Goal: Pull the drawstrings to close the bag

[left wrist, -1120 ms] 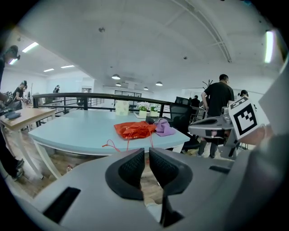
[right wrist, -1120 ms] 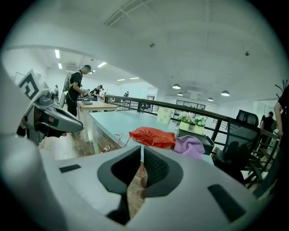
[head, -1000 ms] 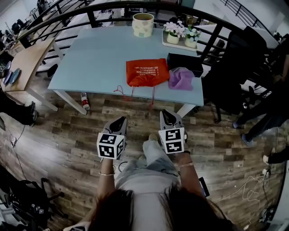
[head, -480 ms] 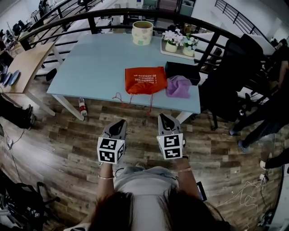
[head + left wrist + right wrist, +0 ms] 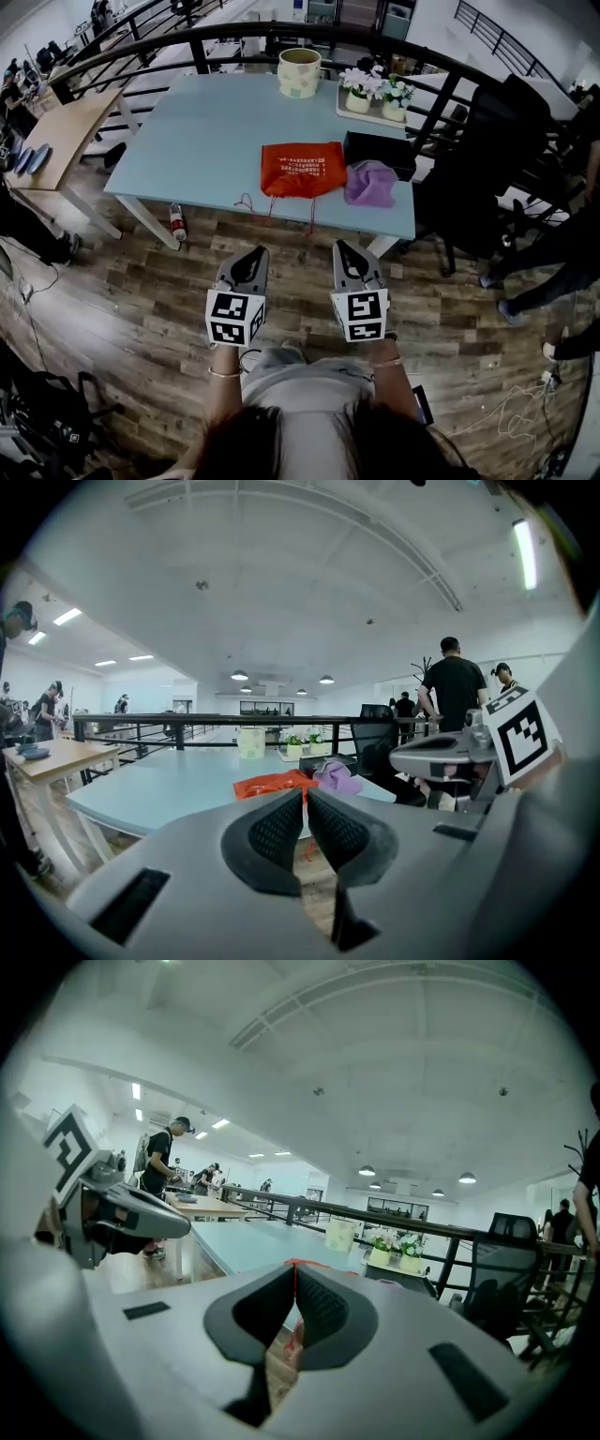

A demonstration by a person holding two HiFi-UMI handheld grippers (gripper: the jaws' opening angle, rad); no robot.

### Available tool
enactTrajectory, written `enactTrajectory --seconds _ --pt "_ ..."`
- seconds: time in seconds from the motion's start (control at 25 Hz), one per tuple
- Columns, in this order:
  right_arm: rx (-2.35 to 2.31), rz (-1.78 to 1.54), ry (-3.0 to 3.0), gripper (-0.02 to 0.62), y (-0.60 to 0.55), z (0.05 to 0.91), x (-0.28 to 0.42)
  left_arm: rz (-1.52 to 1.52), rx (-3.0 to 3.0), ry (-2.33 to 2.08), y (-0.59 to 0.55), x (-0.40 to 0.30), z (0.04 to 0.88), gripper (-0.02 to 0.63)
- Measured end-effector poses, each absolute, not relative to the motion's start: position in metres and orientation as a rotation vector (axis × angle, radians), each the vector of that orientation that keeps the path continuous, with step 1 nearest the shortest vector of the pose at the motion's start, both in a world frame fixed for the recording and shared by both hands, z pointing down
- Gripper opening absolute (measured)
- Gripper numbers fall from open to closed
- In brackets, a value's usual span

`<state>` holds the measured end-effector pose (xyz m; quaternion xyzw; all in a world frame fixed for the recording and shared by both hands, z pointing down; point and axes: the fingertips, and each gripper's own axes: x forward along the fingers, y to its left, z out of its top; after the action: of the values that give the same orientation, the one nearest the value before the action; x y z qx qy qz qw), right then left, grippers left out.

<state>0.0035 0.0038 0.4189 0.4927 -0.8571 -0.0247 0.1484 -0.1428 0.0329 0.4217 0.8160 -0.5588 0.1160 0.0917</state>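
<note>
Orange bag (image 5: pixel 302 169) flat near the blue worktop's (image 5: pixel 197 141) front edge, drawstrings (image 5: pixel 251 202) dangling over it, left gripper (image 5: pixel 255 255) short of it, fingers just closing to a slit (nothing between), right gripper (image 5: pixel 345 248) fingers together, empty.

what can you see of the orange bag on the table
The orange bag lies flat on the pale blue table, near its front edge. It looks like thin cloth, roughly rectangular and slightly crumpled, with white print on top. Thin red drawstrings trail from its near side and hang over the table's edge. A purple cloth lies right beside it on the right, seemingly touching.
</note>
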Motion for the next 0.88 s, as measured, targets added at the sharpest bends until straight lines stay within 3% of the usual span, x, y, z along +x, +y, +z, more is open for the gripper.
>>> enactTrajectory --seconds 0.88 --pt "1.387 -0.260 -2.573 0.025 0.080 0.367 0.073 0.292 2.414 -1.838 0.112 -0.069 0.372 0.031"
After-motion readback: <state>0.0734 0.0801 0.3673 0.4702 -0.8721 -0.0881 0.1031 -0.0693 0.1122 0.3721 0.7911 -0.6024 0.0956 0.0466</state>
